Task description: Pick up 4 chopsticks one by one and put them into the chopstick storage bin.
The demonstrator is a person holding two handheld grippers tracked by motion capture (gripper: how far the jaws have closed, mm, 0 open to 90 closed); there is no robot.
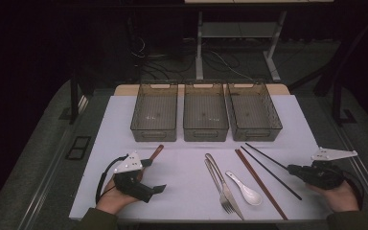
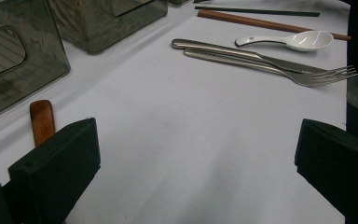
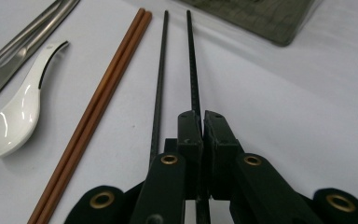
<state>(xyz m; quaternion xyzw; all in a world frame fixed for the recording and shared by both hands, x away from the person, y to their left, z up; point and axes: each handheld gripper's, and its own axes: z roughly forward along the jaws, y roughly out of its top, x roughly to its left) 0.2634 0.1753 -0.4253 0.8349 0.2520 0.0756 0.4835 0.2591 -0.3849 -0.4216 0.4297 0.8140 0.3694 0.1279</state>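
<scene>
No brand, label or writing is showing legibly on anything here. The right tool (image 3: 200, 122) is lying low over the white worktop (image 1: 182, 158) at its right side, held in a hand (image 1: 338, 194) coming in from the bottom edge, and its 2 jaws are pressing together on 1 black chopstick (image 3: 192, 65). The second black chopstick (image 3: 158, 84) is lying just beside it on the worktop, passing under the tool's left jaw. A pair of brown chopsticks (image 3: 103, 98) is lying close to the left of the black ones, then a white spoon (image 1: 245, 189), a knife (image 1: 220, 178) and a fork (image 1: 219, 187).

The left tool (image 1: 155, 188) is resting on the worktop's left side in the other hand (image 1: 111, 199), its jaws standing wide apart with nothing between them, pointing towards the cutlery. A wooden handle (image 2: 42, 120) is lying just beside its left jaw. 3 grey bins (image 1: 205, 117) are standing in a row at the far edge.
</scene>
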